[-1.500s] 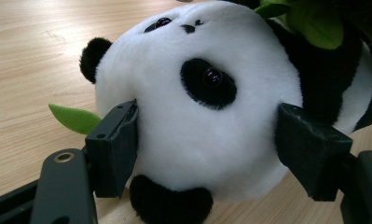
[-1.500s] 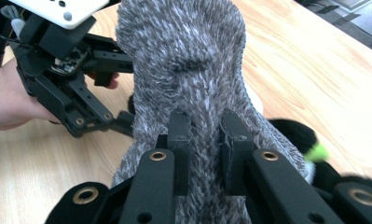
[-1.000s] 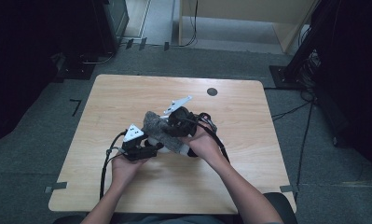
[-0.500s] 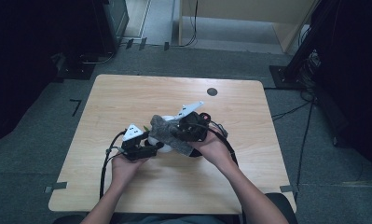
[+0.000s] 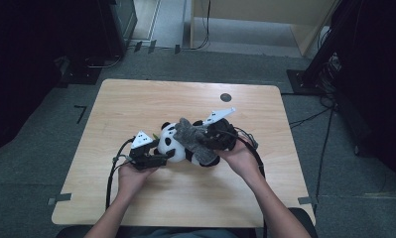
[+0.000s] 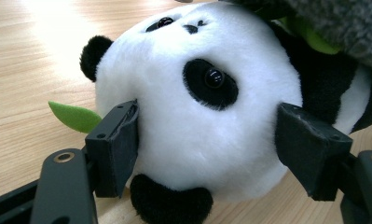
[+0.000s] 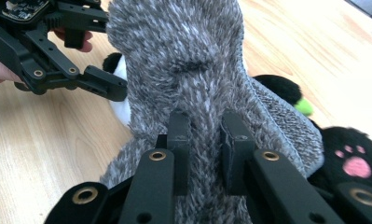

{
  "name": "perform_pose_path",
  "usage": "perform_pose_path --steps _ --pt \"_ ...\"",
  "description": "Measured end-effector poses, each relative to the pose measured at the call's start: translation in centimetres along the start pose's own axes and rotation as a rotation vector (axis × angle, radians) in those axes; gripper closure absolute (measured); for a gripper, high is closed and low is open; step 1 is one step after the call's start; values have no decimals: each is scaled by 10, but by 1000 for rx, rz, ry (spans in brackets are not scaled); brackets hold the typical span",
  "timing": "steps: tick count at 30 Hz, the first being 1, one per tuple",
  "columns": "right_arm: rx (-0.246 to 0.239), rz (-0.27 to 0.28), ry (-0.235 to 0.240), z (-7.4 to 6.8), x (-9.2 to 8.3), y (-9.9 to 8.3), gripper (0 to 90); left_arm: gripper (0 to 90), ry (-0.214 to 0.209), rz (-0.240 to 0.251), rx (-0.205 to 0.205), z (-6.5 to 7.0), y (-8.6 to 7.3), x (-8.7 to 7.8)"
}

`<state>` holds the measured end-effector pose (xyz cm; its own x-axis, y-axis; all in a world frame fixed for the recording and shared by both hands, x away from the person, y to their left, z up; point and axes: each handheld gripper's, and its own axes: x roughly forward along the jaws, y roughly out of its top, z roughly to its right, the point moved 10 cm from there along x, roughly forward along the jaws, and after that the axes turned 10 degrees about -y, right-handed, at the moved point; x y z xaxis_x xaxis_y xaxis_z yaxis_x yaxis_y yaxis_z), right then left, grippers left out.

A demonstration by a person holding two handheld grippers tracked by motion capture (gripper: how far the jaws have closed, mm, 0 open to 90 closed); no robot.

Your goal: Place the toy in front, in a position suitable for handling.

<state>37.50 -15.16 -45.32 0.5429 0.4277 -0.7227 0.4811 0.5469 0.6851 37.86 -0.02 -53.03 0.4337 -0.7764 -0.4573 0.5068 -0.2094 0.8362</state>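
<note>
at table centre | panda point(image 5: 173, 144) lying, head left | left tongs point(image 6: 207, 140) clamp head | right tongs point(image 7: 206, 140) pinch grey cloth point(image 7: 188, 65)

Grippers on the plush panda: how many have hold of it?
1. The left gripper clamps the panda by its head. The right gripper pinches the grey furry cloth draped over it, not the panda.

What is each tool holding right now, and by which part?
Left tool clamps the panda plush by its head. Right tool is shut on a fold of the grey fuzzy cloth draped over the panda.
</note>
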Motion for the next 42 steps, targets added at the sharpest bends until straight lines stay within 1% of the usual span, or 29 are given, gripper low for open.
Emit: perform_pose_path --steps 5,9,14,17,19,23,24,27,30,37,39,42 --pt "25 9 -9 8 -6 -3 780 258 -2 0 -1 0 0 0" --pt "61 42 -14 17 -16 -3 781 259 -2 -3 1 0 0 0" --pt "110 79 -32 31 -31 -6 783 261 -3 -11 5 0 0 0" --pt "134 94 -45 39 -38 -9 783 261 -3 -15 2 0 1 0" --pt "144 100 -66 45 -43 -12 784 261 -6 -16 -2 0 1 0" --pt "184 109 -90 58 -53 -18 784 262 -8 -20 -3 0 1 0" --pt "187 111 -97 61 -53 -20 783 263 -10 -21 -3 -1 1 0" --pt "211 111 -105 68 -51 -28 783 263 -11 -22 -1 -1 2 0" --pt "242 98 -83 70 -43 -36 783 262 -12 -26 2 -1 1 0" --pt "222 74 -36 60 -24 -47 782 261 -12 -23 1 -1 2 1" --pt "227 74 -15 57 -19 -51 782 261 -10 -26 4 -1 1 0" --pt "237 63 2 55 -12 -57 781 261 -9 -29 8 -1 1 0"
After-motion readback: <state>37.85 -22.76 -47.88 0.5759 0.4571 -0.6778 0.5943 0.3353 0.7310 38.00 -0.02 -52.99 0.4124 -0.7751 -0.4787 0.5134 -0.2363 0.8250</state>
